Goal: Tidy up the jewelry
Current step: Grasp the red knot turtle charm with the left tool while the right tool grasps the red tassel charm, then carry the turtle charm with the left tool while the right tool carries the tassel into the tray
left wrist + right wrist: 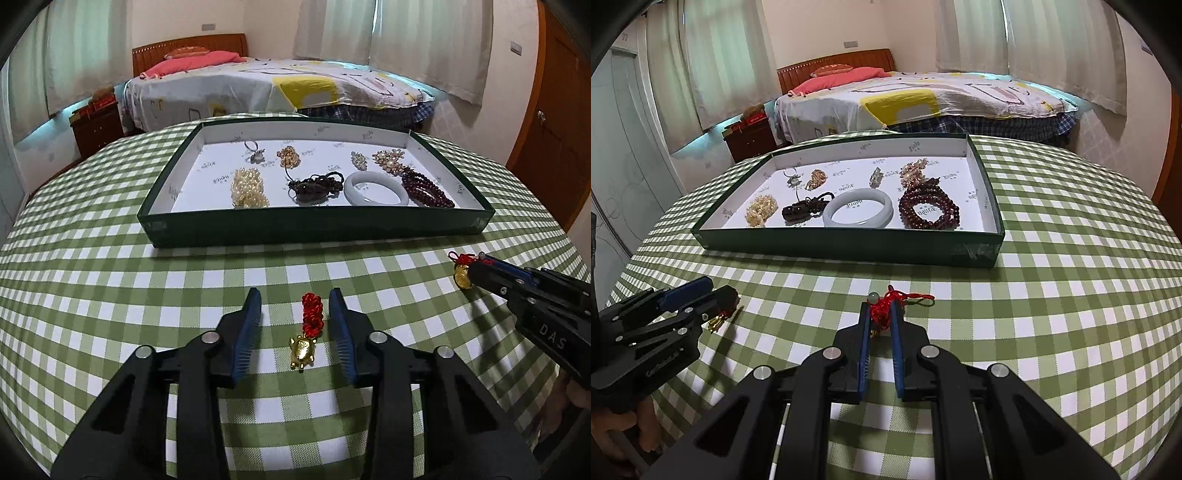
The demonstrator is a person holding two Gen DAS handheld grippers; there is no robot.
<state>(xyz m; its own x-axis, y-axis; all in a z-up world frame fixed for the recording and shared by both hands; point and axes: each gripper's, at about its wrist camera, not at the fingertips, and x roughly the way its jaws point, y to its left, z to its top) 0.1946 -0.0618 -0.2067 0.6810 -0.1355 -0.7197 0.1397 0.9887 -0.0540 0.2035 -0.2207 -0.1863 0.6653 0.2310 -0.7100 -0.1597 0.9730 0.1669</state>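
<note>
A gold turtle charm on a red knotted cord (303, 350) lies on the checked tablecloth between the open fingers of my left gripper (295, 299), untouched. My right gripper (880, 308) is shut on the red cord of a second gold charm (886, 304); that charm shows in the left wrist view (461, 277) hanging at the fingertips of the right gripper (476, 264). The left gripper (718, 297) shows at the left of the right wrist view. A dark green tray (314, 227) with white lining holds several jewelry pieces, among them a white bangle (376, 188) and dark red beads (424, 186).
The tray (849, 247) sits at the far middle of the round table. A bed (277, 88) and a wooden nightstand (96, 125) stand beyond the table. A wooden door (554, 129) is at the right.
</note>
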